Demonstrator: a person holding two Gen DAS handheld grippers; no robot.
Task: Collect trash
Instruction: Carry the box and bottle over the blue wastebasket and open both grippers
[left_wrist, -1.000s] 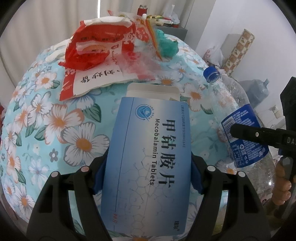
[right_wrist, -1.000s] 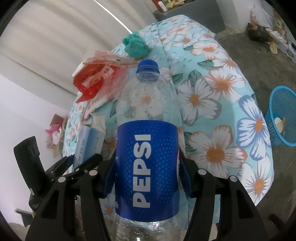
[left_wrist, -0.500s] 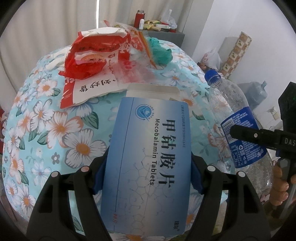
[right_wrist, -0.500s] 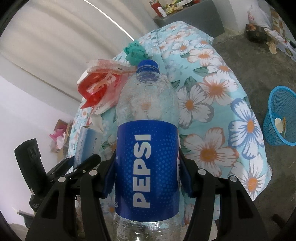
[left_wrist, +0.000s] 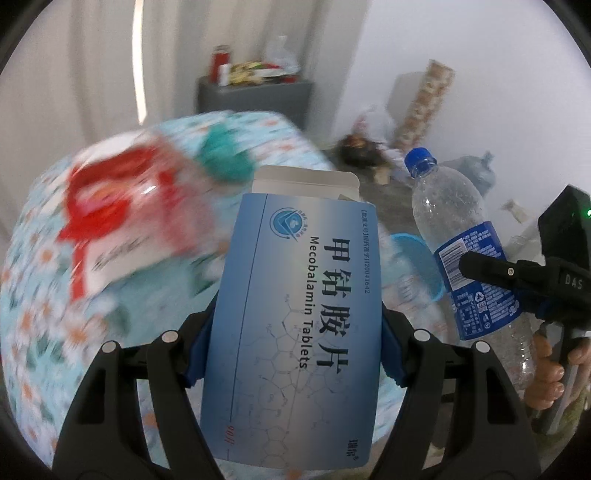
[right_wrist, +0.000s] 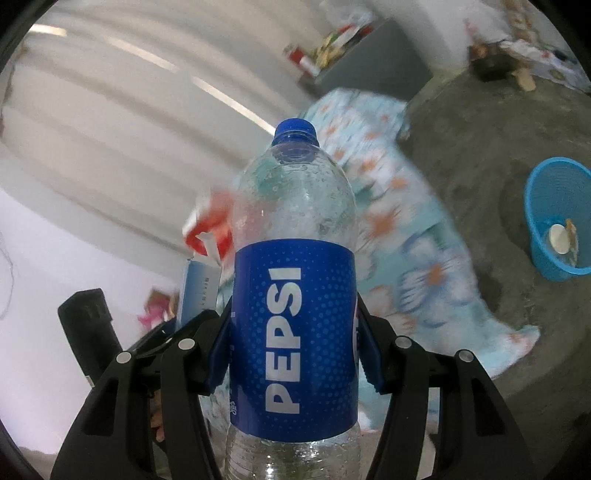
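Right tongs (right_wrist: 295, 339) clamped on a clear Pepsi bottle (right_wrist: 293, 258) (blue cap up), lifted above the flowered bed (right_wrist: 399, 229). Left tongs (left_wrist: 295, 350) gripping a blue tablet box (left_wrist: 295, 325), top flap open. Down on the floor, well apart: blue basket (right_wrist: 546, 236). On the bed: red wrappers (left_wrist: 122, 206), blurred.

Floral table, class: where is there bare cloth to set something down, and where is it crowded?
The floral cloth lies bare along its side nearest the blue basket. The other side is crowded: red and white wrappers and a teal bag. The grey floor between cloth and basket is also clear.
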